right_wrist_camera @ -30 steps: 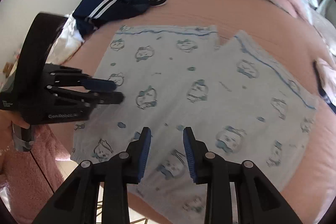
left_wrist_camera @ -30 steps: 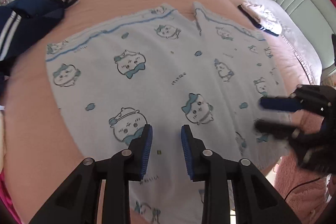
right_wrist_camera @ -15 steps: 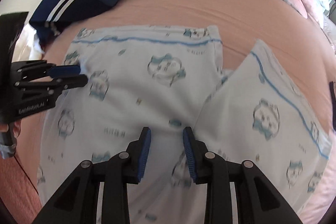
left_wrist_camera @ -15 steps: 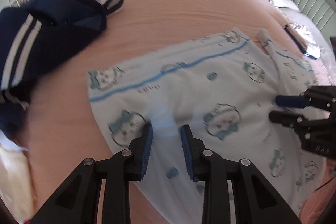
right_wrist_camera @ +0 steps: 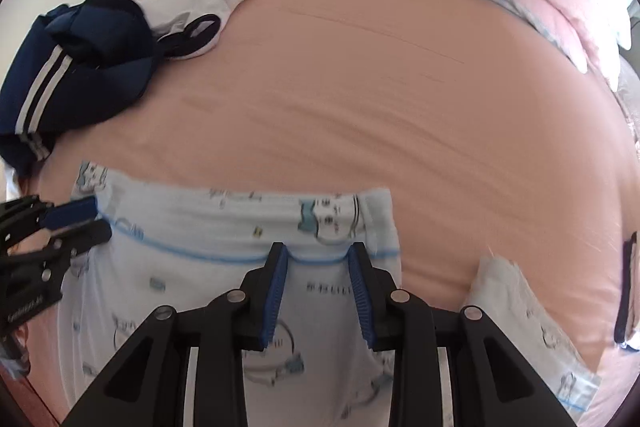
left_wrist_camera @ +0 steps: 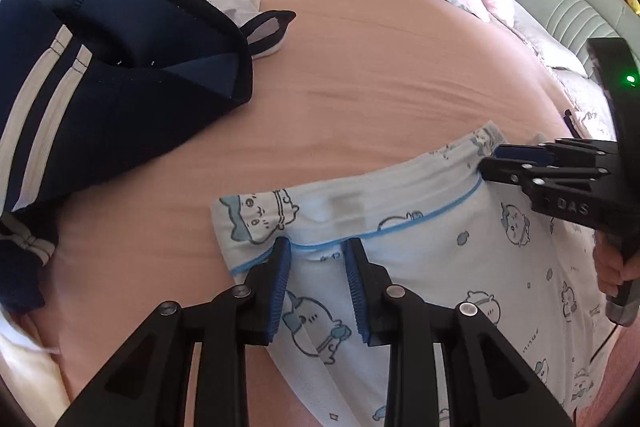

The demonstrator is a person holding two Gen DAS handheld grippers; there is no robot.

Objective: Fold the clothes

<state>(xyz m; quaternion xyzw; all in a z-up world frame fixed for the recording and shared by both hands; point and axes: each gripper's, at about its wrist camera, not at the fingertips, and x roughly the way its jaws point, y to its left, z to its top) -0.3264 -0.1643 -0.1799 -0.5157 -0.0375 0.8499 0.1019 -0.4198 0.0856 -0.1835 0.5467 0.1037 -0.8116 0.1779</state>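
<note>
pale blue cartoon-print shorts (left_wrist_camera: pixel 460 251) lie flat on my pink bed sheet (left_wrist_camera: pixel 380 87) | left gripper (left_wrist_camera: pixel 316 247) narrowly parted over the blue-piped hem (contact unclear) | right gripper (right_wrist_camera: pixel 316 251) likewise narrow, same hem | navy garment (left_wrist_camera: pixel 100 87) well apart

hidden: near part of pale printed garment (left_wrist_camera: pixel 440 259) under left gripper (left_wrist_camera: pixel 316 285) arms | cut off: navy striped garment (left_wrist_camera: pixel 100 99), left of pale garment | blurred: its print, right wrist view
</note>
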